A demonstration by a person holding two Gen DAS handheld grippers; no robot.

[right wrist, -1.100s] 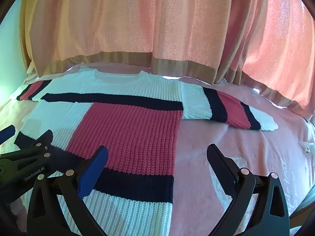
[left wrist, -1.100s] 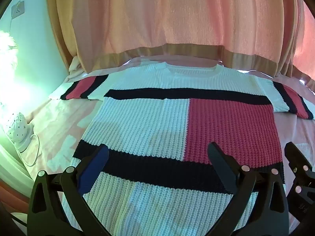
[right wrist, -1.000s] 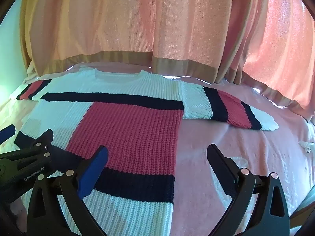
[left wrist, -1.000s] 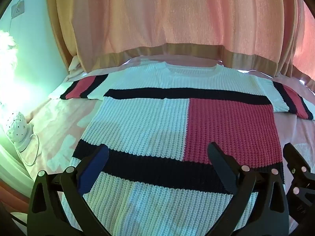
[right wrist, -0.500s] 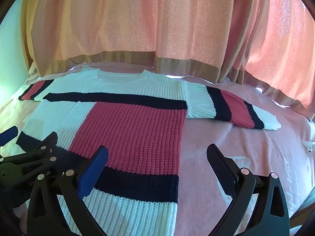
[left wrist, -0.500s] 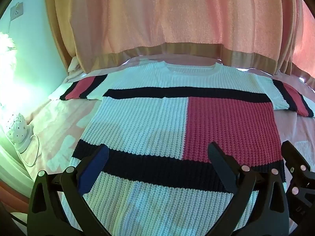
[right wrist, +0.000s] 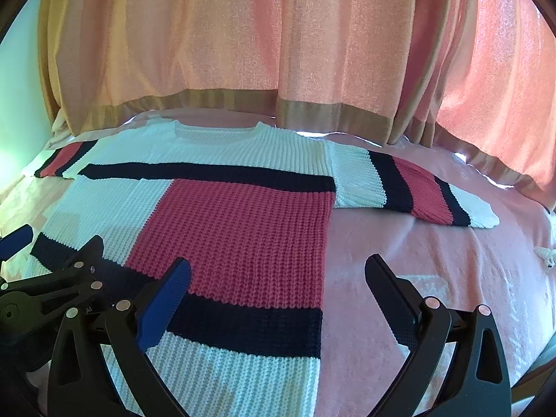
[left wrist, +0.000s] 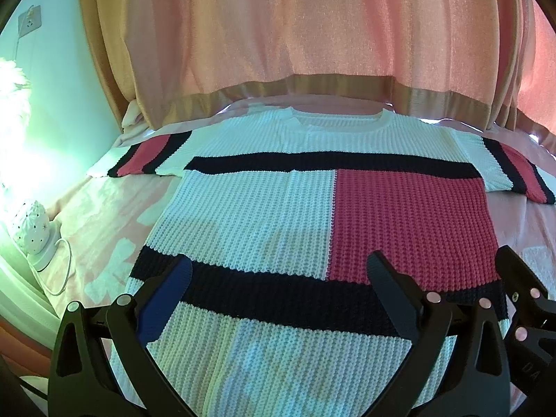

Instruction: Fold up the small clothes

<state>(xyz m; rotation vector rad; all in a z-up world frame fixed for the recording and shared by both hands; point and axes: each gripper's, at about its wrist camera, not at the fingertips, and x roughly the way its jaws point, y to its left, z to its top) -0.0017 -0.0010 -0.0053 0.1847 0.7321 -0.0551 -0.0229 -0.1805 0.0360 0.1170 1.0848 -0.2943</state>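
A knitted sweater (left wrist: 264, 219) in white, navy and red blocks lies flat on the pink bed, neck toward the curtains, both short sleeves spread out. My left gripper (left wrist: 278, 278) hovers open over its lower middle, above the navy band, holding nothing. The same sweater (right wrist: 243, 229) fills the left of the right wrist view. There my right gripper (right wrist: 278, 278) stands open over the sweater's lower right edge, empty. The right sleeve (right wrist: 413, 187) stretches away to the right. The left gripper's body (right wrist: 52, 288) shows at the left; the right gripper's body (left wrist: 524, 299) shows in the left wrist view.
Pink-orange curtains (right wrist: 278, 52) hang along the far side of the bed. The pink bedsheet (right wrist: 434, 253) lies bare to the sweater's right. A white dotted lamp (left wrist: 33, 229) with a cord stands at the bed's left edge, below a wall socket (left wrist: 29, 22).
Both grippers have drifted slightly; in the right wrist view the sweater has shifted a little to the right. The jaws have stayed open and the sweater lies as before.
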